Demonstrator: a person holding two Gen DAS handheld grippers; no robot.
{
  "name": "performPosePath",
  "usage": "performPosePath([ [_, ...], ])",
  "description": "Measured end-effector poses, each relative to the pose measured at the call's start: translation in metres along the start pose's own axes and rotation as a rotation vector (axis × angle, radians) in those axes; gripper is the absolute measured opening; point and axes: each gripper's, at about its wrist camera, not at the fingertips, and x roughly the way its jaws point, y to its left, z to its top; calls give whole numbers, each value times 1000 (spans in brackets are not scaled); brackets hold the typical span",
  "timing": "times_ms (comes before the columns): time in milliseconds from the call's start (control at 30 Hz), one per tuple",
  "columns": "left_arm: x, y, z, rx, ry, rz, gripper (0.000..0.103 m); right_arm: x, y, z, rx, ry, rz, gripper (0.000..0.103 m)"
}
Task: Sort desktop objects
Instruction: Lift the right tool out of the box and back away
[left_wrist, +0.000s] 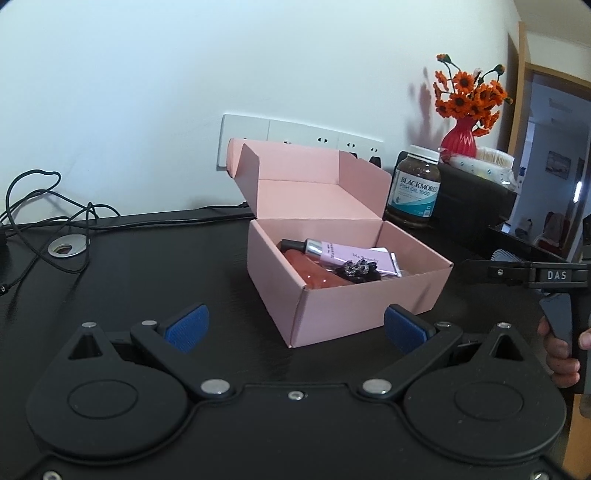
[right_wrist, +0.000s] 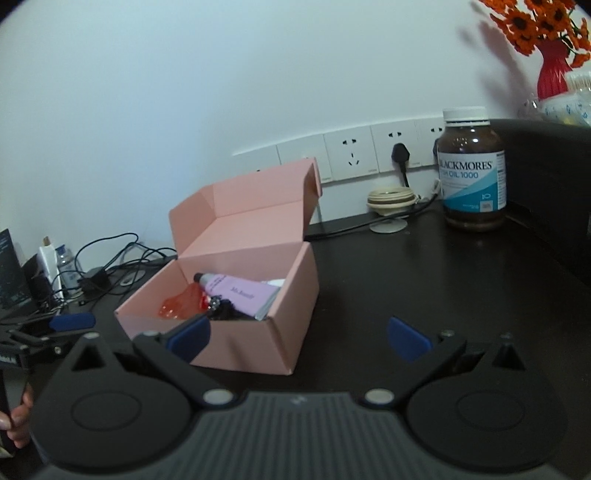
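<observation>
An open pink cardboard box (left_wrist: 354, 295) sits on the black counter (left_wrist: 147, 266), its lid tilted back toward the white wall. Inside lie a lilac squeeze tube with a black cap (left_wrist: 343, 254), a translucent red-orange soft item (left_wrist: 314, 271) and a small black sparkly ornament (left_wrist: 356, 271), the ornament resting against the tube. The left gripper (left_wrist: 295, 326) hovers just before the box's near corner, its jaws spread wide and holding nothing. The right gripper (right_wrist: 299, 338) is at the box's other side, jaws likewise wide apart and empty. Behind the box stands a brown glass supplement bottle with a white cap (right_wrist: 471, 170), near a red vase of orange flowers (left_wrist: 461, 136). Black cables (left_wrist: 48, 221) trail at the counter's left
</observation>
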Motion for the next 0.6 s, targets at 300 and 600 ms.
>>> performPosePath([
  [300,6,-14,3,92,21,71,103,-1,-4,-2,21,13,6,102],
  [600,23,-31,17,96,-16,28,103,1,-13,-3,76,24,17,102],
])
